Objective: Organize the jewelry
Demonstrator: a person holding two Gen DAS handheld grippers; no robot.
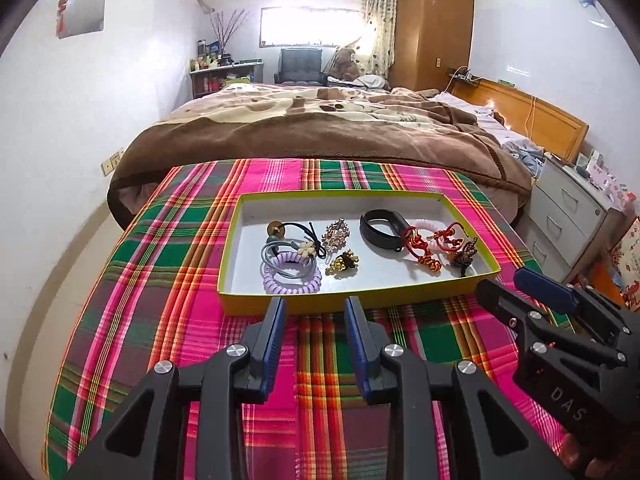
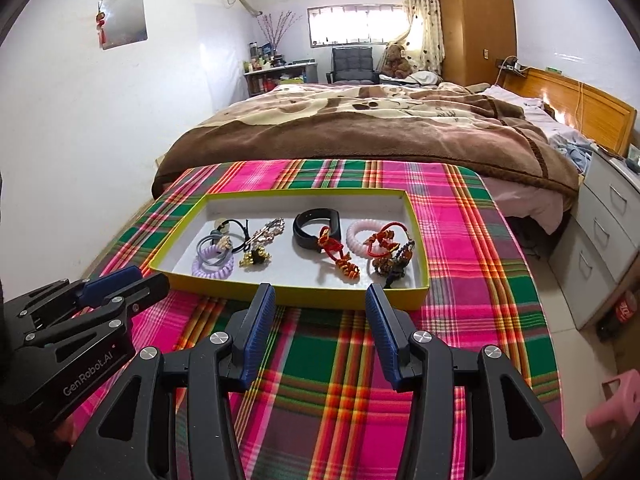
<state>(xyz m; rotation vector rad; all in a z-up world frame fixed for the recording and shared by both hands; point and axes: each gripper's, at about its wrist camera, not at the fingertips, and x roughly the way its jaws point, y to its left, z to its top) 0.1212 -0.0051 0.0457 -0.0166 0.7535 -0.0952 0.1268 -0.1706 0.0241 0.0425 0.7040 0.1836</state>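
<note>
A shallow yellow-green tray (image 1: pixel 256 305) (image 2: pixel 280 293) sits on a plaid cloth and holds the jewelry. On its left lie a purple coil hair tie (image 1: pixel 292 280) (image 2: pixel 212 266), grey and black hair ties and gold brooches (image 1: pixel 342 266). On its right lie a black wristband (image 1: pixel 380 229) (image 2: pixel 316 222), red knotted bracelets (image 1: pixel 424 252) (image 2: pixel 340 258) and a pink coil (image 2: pixel 360 236). My left gripper (image 1: pixel 315 304) is open and empty, just in front of the tray's near rim. My right gripper (image 2: pixel 321 290) is open and empty, also at the near rim; it shows in the left wrist view (image 1: pixel 508 280).
The plaid-covered table (image 1: pixel 160 280) (image 2: pixel 460 280) ends at a bed with a brown blanket (image 1: pixel 320 128) beyond it. White drawers (image 2: pixel 608 232) stand on the right, and a pink stool (image 2: pixel 616 400) is on the floor at lower right.
</note>
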